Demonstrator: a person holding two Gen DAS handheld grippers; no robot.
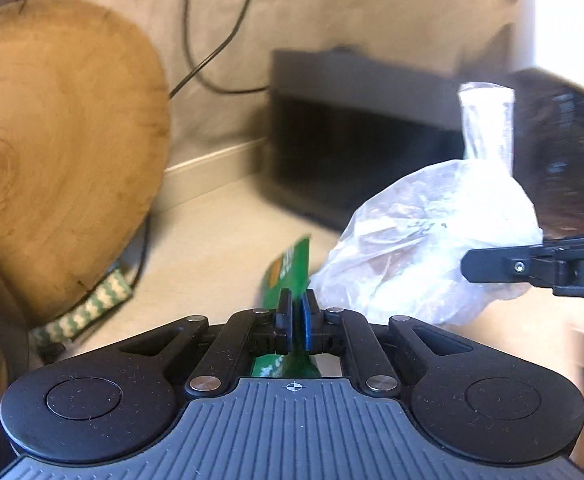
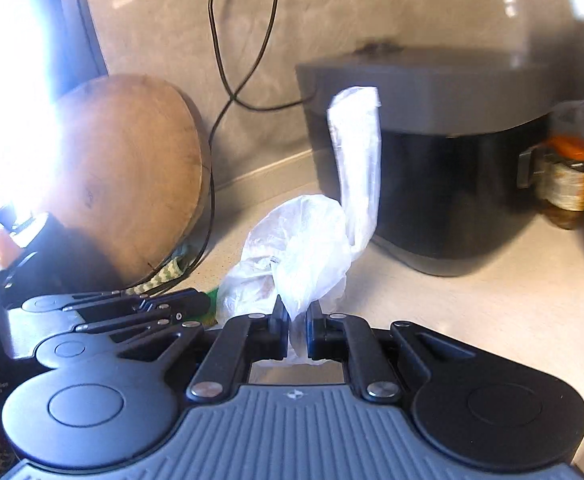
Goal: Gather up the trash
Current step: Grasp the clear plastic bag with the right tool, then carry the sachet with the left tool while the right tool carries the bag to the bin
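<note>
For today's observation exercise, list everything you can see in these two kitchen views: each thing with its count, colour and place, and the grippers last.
green packet: one, green, pinched in left gripper
plastic bag: one, clear, crumpled, pinched in right gripper
round wooden board: one, light brown, leaning on wall, left
appliance: one, grey-black, on worktop by wall
cable: one, black, down the wall
jar: one, orange lid, right of appliance
left gripper: black, shut
right gripper: black, shut
</note>
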